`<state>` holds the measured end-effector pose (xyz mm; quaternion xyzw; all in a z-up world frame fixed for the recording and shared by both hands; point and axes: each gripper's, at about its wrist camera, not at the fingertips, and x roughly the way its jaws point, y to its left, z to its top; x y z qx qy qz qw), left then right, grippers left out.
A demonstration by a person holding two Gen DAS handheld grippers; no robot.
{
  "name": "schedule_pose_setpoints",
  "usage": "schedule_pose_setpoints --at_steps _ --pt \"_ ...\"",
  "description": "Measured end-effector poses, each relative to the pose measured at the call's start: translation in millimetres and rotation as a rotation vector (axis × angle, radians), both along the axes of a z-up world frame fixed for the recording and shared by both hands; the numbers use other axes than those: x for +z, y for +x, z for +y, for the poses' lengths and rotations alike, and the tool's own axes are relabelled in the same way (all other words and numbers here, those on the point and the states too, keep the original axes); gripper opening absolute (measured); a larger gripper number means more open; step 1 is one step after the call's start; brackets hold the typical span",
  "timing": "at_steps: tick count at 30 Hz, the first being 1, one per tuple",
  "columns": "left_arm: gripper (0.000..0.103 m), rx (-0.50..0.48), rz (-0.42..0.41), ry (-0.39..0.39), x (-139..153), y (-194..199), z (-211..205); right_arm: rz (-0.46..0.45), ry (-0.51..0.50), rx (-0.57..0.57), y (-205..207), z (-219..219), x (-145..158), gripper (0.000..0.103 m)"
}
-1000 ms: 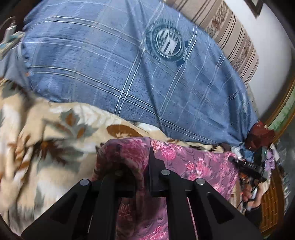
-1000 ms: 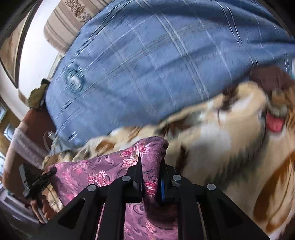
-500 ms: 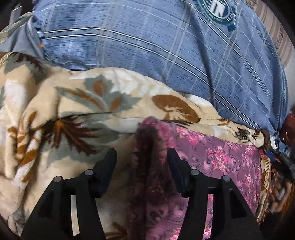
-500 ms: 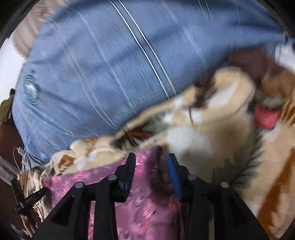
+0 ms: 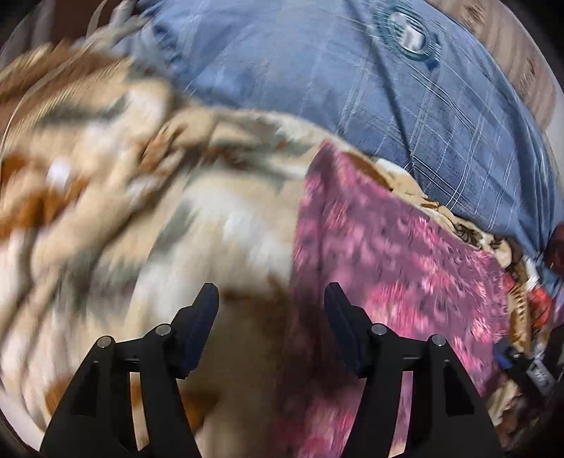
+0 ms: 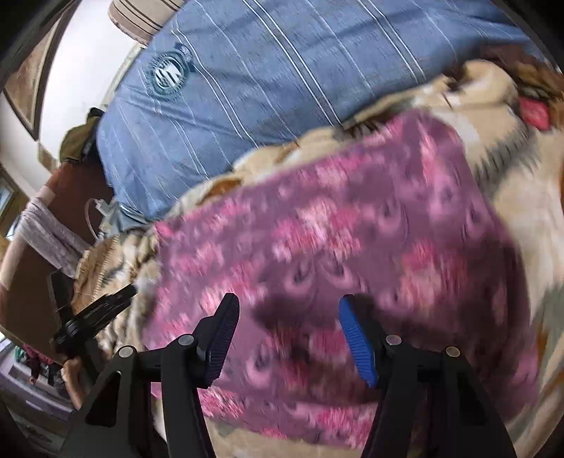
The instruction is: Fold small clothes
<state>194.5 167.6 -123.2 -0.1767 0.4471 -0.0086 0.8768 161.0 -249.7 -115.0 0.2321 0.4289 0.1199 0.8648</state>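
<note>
A purple-pink flowered cloth (image 5: 394, 253) lies flat on a beige and brown patterned blanket (image 5: 141, 211). It also shows in the right wrist view (image 6: 352, 229), spread wide. My left gripper (image 5: 271, 310) is open and empty, raised over the cloth's left edge. My right gripper (image 6: 289, 317) is open and empty, raised over the cloth's middle. The left gripper and the hand holding it (image 6: 91, 317) show at the left of the right wrist view, beside the cloth's left edge. Both views are blurred by motion.
A large blue plaid pillow (image 5: 387, 88) with a round crest lies behind the blanket, also in the right wrist view (image 6: 264, 70). A striped cushion (image 6: 141, 14) stands against the white wall. Small items (image 5: 535, 299) lie at the far right.
Both grippers have opened and let go of the folded-over cloth edge. They have pulled back and up, and the cloth now lies flat on the blanket.
</note>
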Motion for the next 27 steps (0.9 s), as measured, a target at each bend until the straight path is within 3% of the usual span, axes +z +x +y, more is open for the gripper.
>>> schedule_pose_setpoints --at_steps 4,8,14,20,27 --pt "0.061 0.08 -0.011 -0.044 -4 -25 14 -0.027 -0.024 -0.069 -26 2 -1 0.061" --pt "0.061 0.113 -0.05 -0.046 3 -35 12 -0.038 0.042 -0.096 -38 -13 -2 0.061" --pt "0.061 0.075 -0.082 0.012 11 -42 -6 -0.034 0.092 -0.119 -48 -28 -6 0.061" --pt "0.061 0.057 -0.049 -0.036 2 -50 -8 -0.072 0.108 -0.101 -51 -27 0 0.061" --pt "0.061 0.026 -0.046 0.0 0 -48 -17 -0.091 0.09 -0.074 -50 -18 4 0.061"
